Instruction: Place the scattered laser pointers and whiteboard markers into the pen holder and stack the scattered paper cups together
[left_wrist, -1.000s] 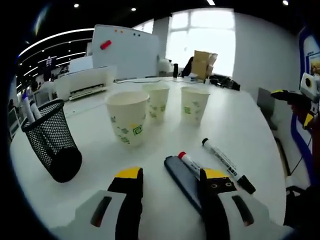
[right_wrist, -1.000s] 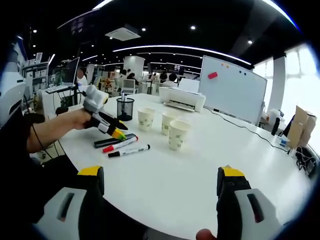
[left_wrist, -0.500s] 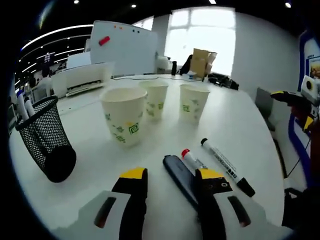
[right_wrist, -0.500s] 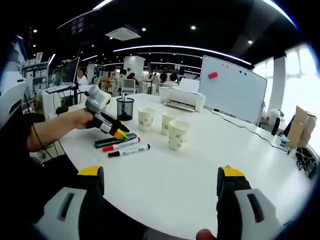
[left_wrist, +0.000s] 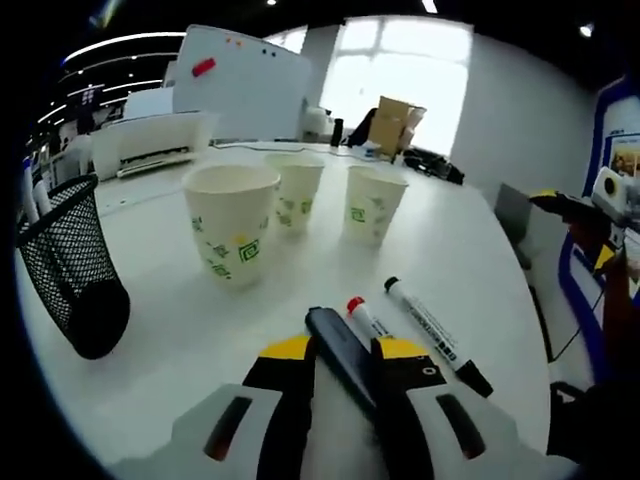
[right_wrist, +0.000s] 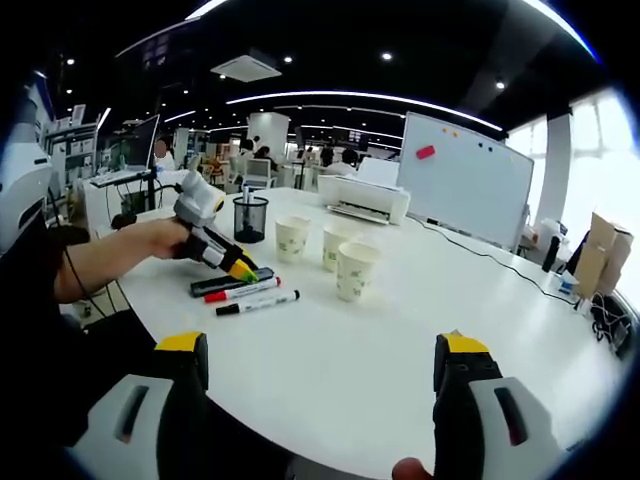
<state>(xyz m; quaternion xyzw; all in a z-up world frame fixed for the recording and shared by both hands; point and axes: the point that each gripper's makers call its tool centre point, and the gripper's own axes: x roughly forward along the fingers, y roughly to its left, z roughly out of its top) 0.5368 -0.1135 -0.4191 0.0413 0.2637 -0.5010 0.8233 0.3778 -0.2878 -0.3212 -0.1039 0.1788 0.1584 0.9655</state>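
The left gripper (left_wrist: 340, 352) has its jaws narrowed around a dark laser pointer (left_wrist: 340, 345), not clearly pinching it. Just right of them lie two markers (left_wrist: 432, 322). Ahead, three paper cups (left_wrist: 230, 236) stand unstacked; the mesh pen holder (left_wrist: 68, 268) sits far left. The right gripper (right_wrist: 322, 365) hovers, jaws spread

White round worktop (left_wrist: 480, 250). On it: three paper cups (left_wrist: 232, 235) standing upright in cluster; black mesh pen holder (left_wrist: 68, 265) beside them; dark laser pointer (left_wrist: 338, 343), red-capped marker (left_wrist: 364, 317), black-capped marker (left_wrist: 432, 329) lying side by side; white printer (right_wrist: 364, 197) at far edge.
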